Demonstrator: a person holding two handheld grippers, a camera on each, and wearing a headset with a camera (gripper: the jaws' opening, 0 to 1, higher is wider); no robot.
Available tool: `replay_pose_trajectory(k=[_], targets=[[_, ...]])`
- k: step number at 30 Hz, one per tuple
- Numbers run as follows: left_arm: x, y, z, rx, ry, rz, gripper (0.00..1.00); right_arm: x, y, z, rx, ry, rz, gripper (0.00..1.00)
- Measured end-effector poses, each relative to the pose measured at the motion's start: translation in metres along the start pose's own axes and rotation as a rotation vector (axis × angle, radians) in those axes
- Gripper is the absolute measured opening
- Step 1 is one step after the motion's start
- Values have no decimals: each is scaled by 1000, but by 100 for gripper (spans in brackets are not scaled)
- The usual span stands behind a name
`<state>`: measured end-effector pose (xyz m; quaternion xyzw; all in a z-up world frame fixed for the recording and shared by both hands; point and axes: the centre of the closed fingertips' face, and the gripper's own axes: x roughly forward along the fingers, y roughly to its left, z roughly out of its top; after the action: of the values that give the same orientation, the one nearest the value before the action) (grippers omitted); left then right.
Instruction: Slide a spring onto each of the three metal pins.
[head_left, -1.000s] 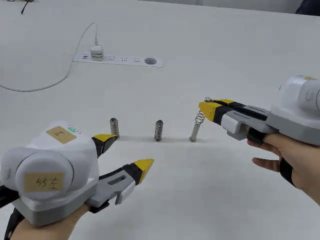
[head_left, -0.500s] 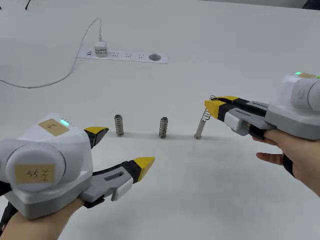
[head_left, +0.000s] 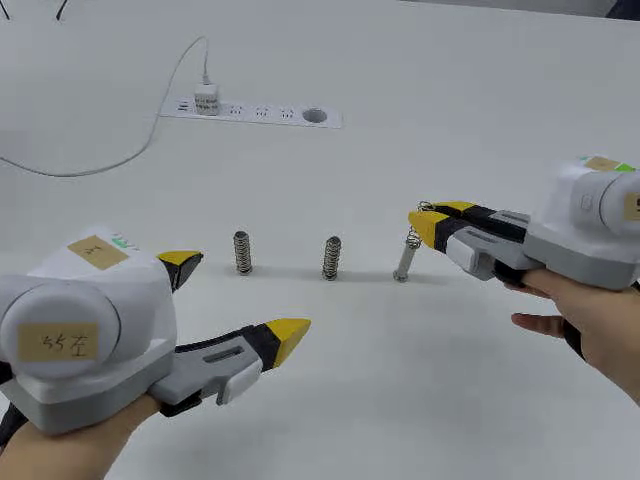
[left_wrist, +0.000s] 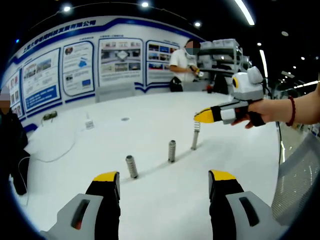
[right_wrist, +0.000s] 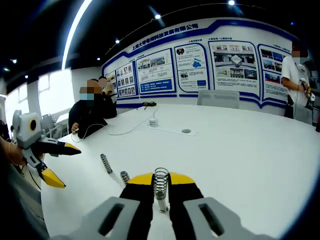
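1. The right gripper (head_left: 425, 218) was closed on the upper end of a spring (head_left: 413, 238), the coil pinched between its jaws. The left gripper (head_left: 238, 295) hung low with its jaws wide apart and nothing in them.
2. The spring's lower end sat over the tip of the right pin (head_left: 403, 266), which leaned on the table (head_left: 430, 400) rather than standing straight. Most of its shaft was bare.
3. The left pin (head_left: 242, 252) and the middle pin (head_left: 332, 257) each stood upright with a spring on it, so this looked to me like the last of the 3.
4. As I judged it, the coil needed lining up with the pin's lean and then easing down along that line. A sideways push could tip the pin over or kink the spring.
5. The empty left gripper, just beside the left pin, could cross to steady the leaning shaft near its foot.
6. I would have let go only once the coil had dropped to the base.
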<state>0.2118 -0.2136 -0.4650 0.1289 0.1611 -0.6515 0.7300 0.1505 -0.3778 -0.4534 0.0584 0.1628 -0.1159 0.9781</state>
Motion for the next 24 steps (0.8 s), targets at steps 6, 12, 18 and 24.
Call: replay_pose_trajectory(k=[6, 12, 18, 24], targets=[[0, 2, -1, -17, -3, 4, 75, 2, 1, -7, -14, 23, -3, 12], [0, 3, -3, -18, 6, 6, 75, 4, 3, -15, -47, 57, -12, 12], [0, 3, -2, -26, 1, 3, 75, 9, 4, -28, -71, 100, -13, 12], [-1, 4, -3, -32, 4, 5, 75, 13, 3, -38, -67, 128, -13, 12]])
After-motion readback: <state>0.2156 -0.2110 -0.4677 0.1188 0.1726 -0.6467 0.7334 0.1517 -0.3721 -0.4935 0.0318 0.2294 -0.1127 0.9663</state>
